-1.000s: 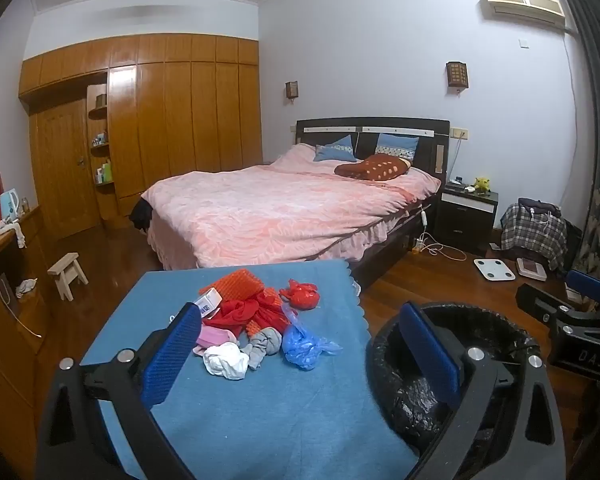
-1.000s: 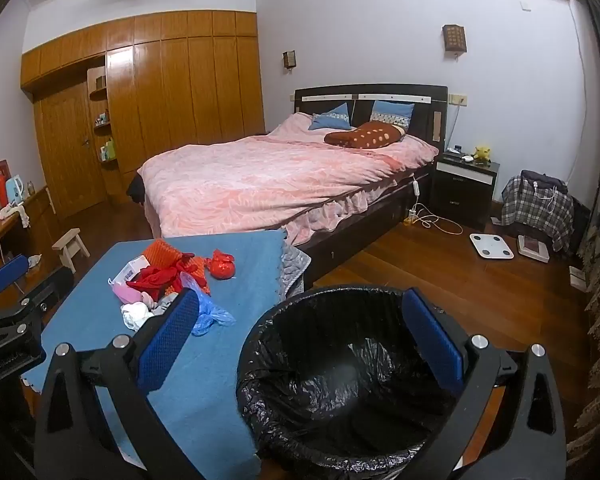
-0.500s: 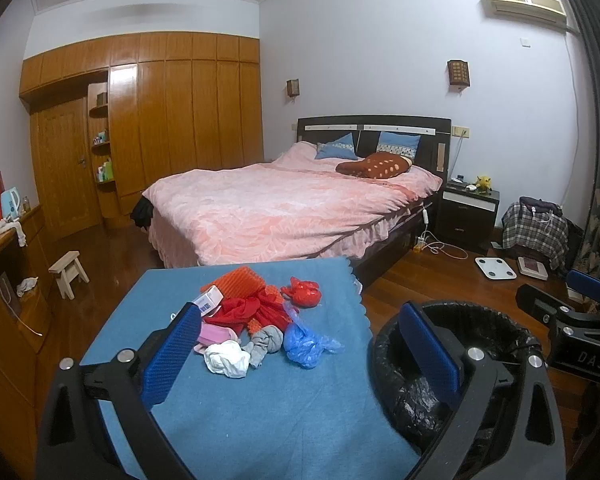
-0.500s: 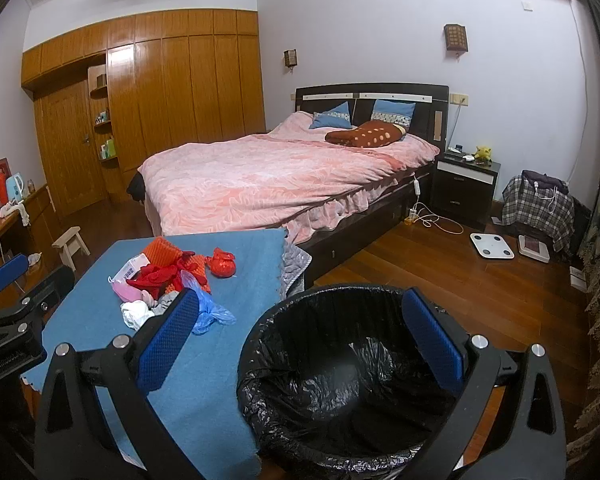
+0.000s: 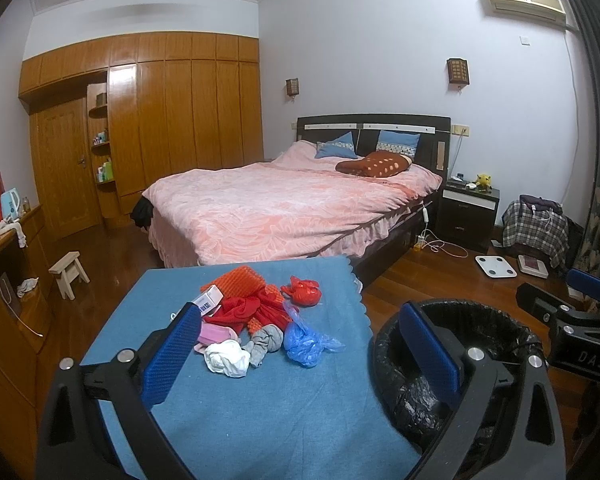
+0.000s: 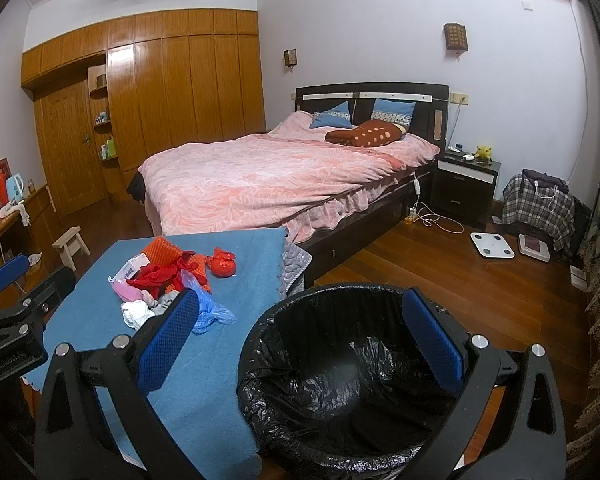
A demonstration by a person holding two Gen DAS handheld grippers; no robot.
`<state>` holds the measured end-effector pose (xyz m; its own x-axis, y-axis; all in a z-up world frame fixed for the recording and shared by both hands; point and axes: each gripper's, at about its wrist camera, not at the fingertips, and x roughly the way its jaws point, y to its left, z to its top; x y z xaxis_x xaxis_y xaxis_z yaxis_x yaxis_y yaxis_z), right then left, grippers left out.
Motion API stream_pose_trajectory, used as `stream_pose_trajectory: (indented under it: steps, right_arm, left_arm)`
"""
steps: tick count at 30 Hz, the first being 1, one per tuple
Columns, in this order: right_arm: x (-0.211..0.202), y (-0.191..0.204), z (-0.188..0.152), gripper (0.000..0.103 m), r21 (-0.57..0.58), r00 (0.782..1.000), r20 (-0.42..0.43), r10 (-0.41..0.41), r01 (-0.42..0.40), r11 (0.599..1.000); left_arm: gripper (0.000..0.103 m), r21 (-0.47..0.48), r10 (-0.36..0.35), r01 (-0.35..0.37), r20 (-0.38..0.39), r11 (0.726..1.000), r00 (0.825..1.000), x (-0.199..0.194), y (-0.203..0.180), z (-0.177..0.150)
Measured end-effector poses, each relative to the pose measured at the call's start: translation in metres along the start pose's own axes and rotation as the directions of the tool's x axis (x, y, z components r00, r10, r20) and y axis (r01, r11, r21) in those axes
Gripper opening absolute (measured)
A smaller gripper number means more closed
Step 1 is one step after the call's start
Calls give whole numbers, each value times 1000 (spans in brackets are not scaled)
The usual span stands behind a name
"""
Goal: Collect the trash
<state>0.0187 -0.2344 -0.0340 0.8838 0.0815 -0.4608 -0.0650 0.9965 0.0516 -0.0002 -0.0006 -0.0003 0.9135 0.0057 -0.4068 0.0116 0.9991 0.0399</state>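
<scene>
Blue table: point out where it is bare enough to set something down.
The blue table is bare in its near half, between the trash pile and both open grippers, left gripper and right gripper. A bare strip runs along its left edge. The far middle is crowded. The bin stands beside it.

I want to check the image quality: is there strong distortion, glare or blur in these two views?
Left wrist view: fisheye bends the wardrobe and walls, corners are black, and the wardrobe panel shows glare; the trash pile is sharp. Right wrist view: same bending, and light reflects softly off the black bin liner; no motion blur.
</scene>
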Motion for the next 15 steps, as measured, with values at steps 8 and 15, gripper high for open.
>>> stream_pose_trajectory:
  steps: [8, 15]
  right_arm:
    - [0, 0, 0, 99, 1, 1000, -2, 1, -1, 1000]
    - [1, 0, -1, 99, 1, 1000, -2, 1, -1, 1000]
  left_arm:
    - [97, 2, 0, 0, -1, 1000, 1000, 0, 0, 0]
    - [97, 1, 0, 0, -2, 1000, 1000, 0, 0, 0]
